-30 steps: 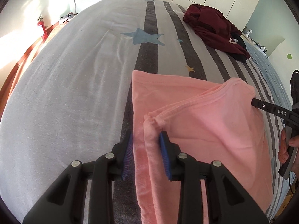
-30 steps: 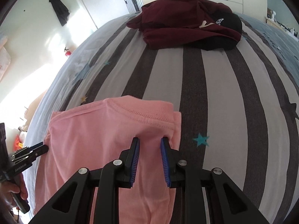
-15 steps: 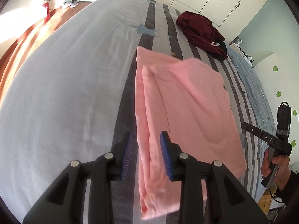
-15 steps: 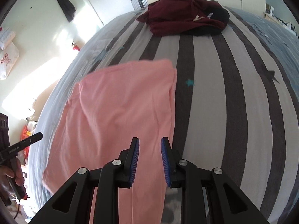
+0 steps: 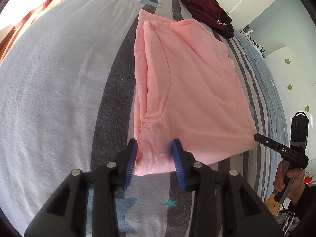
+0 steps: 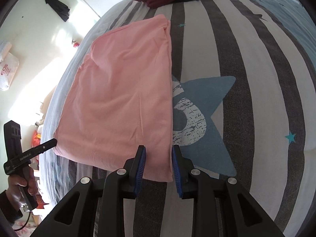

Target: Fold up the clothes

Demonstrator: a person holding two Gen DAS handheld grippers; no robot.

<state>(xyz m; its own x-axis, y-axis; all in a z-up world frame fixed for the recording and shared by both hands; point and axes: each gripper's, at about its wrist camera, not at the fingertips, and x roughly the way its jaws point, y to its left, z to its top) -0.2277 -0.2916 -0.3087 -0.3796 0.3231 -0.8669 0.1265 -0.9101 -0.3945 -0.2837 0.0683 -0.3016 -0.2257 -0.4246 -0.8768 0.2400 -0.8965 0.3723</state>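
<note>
Pink shirt (image 5: 189,90) (folded flat) lies ahead; left gripper (image 5: 154,158) and right gripper (image 6: 158,164), both spread, straddle its 2 near corners, apparently to lift them.

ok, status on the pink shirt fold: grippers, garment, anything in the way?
Left hand-held gripper open at near left corner. Right hand-held gripper open at near right corner. Pink shirt folded flat on bed. Maroon clothes pile beyond it, clear.

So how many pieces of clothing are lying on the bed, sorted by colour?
Pink: 1, the pink shirt folded on the striped bedspread, at the open left gripper and open right gripper.
Maroon: 1, the maroon garment crumpled at the far end.
Black: 1, the black garment lying against the maroon one.
Total: 3, as far as the heap shows.
</note>
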